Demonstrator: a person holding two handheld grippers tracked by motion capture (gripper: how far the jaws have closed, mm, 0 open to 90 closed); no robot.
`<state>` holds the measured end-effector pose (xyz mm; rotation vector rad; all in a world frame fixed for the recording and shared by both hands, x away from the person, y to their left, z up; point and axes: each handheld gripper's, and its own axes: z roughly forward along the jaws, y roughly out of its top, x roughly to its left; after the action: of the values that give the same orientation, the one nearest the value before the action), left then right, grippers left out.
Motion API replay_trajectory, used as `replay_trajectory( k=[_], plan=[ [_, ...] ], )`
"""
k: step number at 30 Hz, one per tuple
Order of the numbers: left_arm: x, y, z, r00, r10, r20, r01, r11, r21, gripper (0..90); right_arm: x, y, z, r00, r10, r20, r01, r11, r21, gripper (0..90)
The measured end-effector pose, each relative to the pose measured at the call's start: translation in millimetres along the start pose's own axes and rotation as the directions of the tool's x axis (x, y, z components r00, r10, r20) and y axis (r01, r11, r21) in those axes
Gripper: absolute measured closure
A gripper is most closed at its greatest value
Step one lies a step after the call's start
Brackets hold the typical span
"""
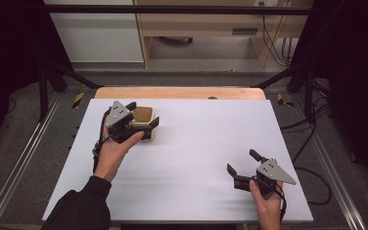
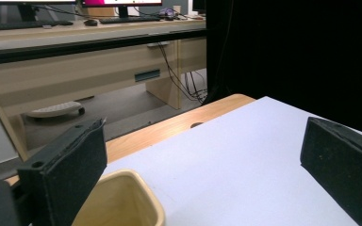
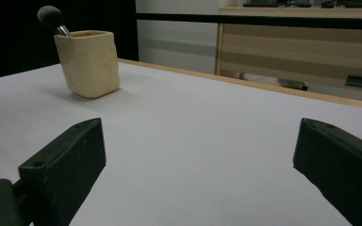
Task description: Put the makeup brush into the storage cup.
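I see left claw (image 1: 141, 120) spread wide, empty, over cream cup (image 1: 143, 116), upper left of high view on white table (image 1: 196, 158). Right claw (image 1: 242, 165) open, empty, lower right. Right gripper view reveals brush (image 3: 52, 18) poking from cup (image 3: 89, 62); left gripper view cuts cup (image 2: 122, 200) to rim, brush hidden.

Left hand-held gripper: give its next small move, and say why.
Probably lift the left hand-held gripper away from the cream holder. Its jaws stand open with nothing between them, and a makeup brush stands in the holder. The right hand-held gripper is open too.
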<state>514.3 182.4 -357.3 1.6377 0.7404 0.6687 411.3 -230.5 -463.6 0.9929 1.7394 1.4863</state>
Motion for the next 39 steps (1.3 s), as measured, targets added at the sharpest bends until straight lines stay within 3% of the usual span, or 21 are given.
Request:
replay_trajectory(
  k=[25, 39],
  plan=[
    [-28.4, -30.6, -6.0, 0.9943, 0.032, 0.102, -0.033, 0.9994, 0.006, 1.6, -0.3, -0.1, -1.7, 1.0000, -0.001, 0.001, 0.001, 1.000, -0.002, 3.3],
    [-36.7, -46.8, -7.4, 0.9906, 0.037, 0.132, -0.040, 0.9991, 0.017, 1.7, -0.5, -0.6, -1.8, 1.0000, -0.009, 0.002, 0.009, 1.000, 0.000, 3.3]
  ],
)
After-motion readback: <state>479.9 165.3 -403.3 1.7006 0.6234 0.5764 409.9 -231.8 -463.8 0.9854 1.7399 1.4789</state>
